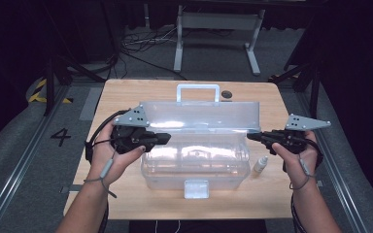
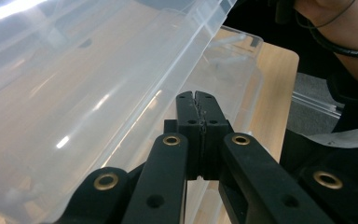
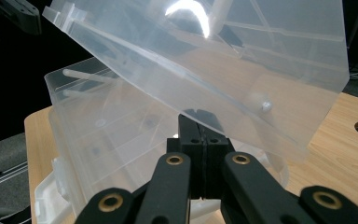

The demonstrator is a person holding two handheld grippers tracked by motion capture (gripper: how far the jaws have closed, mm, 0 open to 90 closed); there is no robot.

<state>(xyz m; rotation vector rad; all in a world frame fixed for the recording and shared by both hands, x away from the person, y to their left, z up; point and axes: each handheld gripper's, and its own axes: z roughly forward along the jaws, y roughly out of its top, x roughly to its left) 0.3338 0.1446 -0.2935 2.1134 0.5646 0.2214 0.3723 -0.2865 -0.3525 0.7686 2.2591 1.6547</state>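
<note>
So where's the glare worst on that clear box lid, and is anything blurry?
Right gripper view: a bright curved glare patch sits on the lid. Left gripper view: glare streaks the lid's top left corner, and the lid looks soft. High view: dim, dark surroundings, mild sheen on the box.

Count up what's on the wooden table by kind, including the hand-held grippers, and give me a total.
Clear plastic box with its lid raised: 1
Small white dropper bottle: 1
Hand-held grippers: 2, the left hand-held gripper and the right hand-held gripper, one at each end of the lid
Total: 4
</note>
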